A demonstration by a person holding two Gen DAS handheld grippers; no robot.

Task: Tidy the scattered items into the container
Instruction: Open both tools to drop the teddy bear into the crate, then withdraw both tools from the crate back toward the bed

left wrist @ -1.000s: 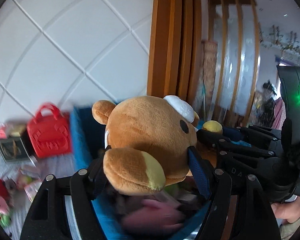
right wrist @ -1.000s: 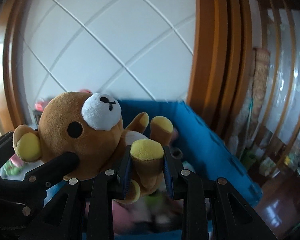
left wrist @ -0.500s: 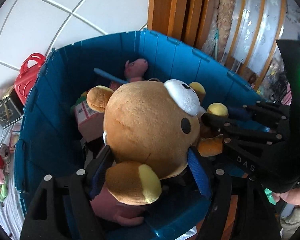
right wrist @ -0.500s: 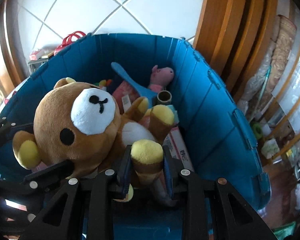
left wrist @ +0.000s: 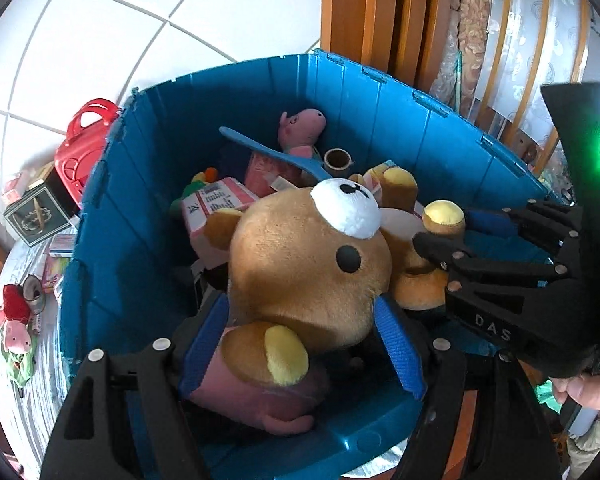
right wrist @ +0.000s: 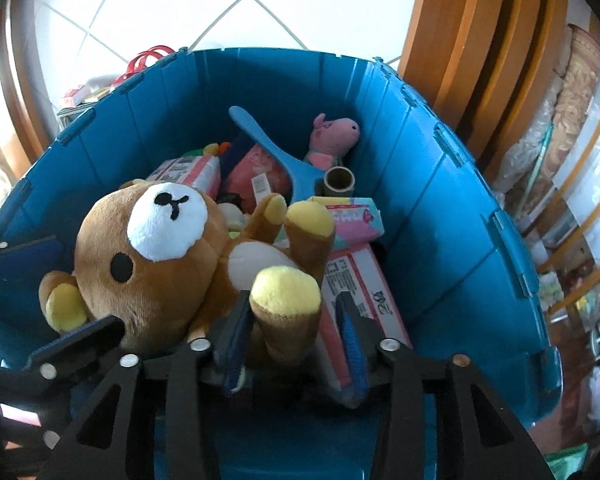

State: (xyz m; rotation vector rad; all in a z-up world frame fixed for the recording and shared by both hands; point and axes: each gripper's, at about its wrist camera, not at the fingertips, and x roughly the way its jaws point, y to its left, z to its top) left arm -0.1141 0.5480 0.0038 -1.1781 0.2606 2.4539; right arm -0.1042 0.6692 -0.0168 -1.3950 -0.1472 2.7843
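Bear (left wrist: 300, 268) lies inside the blue bin (left wrist: 380, 92) – its head between the left gripper's (left wrist: 300, 340) wide pads, which press its sides. The right gripper (right wrist: 296, 332) has just been opening; the bear's leg sits loose between its parted jaws.

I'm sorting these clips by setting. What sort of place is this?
Probably a lived-in home, perhaps a bedroom: a blue bin of soft toys such as the teddy bear, wooden door frames, and a quilted white panel.

left gripper (left wrist: 302, 344) clamps teddy bear (left wrist: 308, 272) | inside blue bin (left wrist: 140, 200)
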